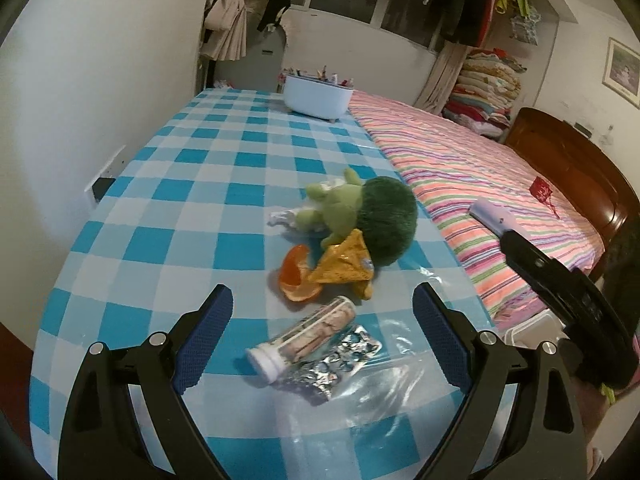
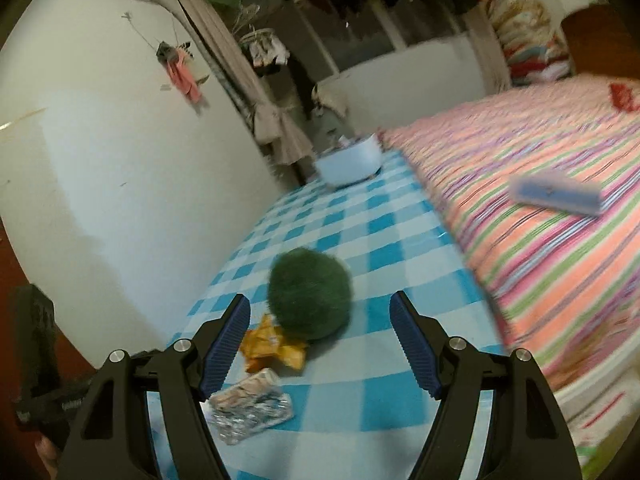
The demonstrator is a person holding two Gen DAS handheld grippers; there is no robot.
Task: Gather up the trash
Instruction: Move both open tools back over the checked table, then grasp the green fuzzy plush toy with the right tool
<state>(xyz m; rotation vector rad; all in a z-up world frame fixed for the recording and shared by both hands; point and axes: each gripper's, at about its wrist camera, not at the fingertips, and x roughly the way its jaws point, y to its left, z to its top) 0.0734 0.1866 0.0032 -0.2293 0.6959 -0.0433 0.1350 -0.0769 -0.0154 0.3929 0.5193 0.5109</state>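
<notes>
Honestly, the trash here is bunched up tight, and that's where this could get messy.

Left wrist view first: the left gripper (image 1: 323, 312) has its jaws spread wide with nothing in them. Right between the fingers, slightly ahead of the tips, lies a small clear bottle (image 1: 308, 336) with a white cap, tipped on its side, touching a crumpled foil blister pack (image 1: 340, 364) that sits on a clear plastic bag (image 1: 384, 384). Just past the tips are an orange peel (image 1: 296, 276) and a yellow snack wrapper (image 1: 344, 268), and that wrapper is tucked against a green plush toy (image 1: 360, 212). My guess: a sloppy grab snags the plush along with the wrapper, or the bottle rolls off when pinched. Far beyond the tips sits a white tub (image 1: 318, 98) with pens or brushes sticking out. No trash bin visible.

Right wrist view, blurry: the right gripper (image 2: 320, 320) is also open and empty. The plush sits between its tips, the wrapper by the left finger, the foil pack nearer, below that finger. The tub is far ahead; contents unreadable here. The risk is grabbing the toy instead of trash.
</notes>
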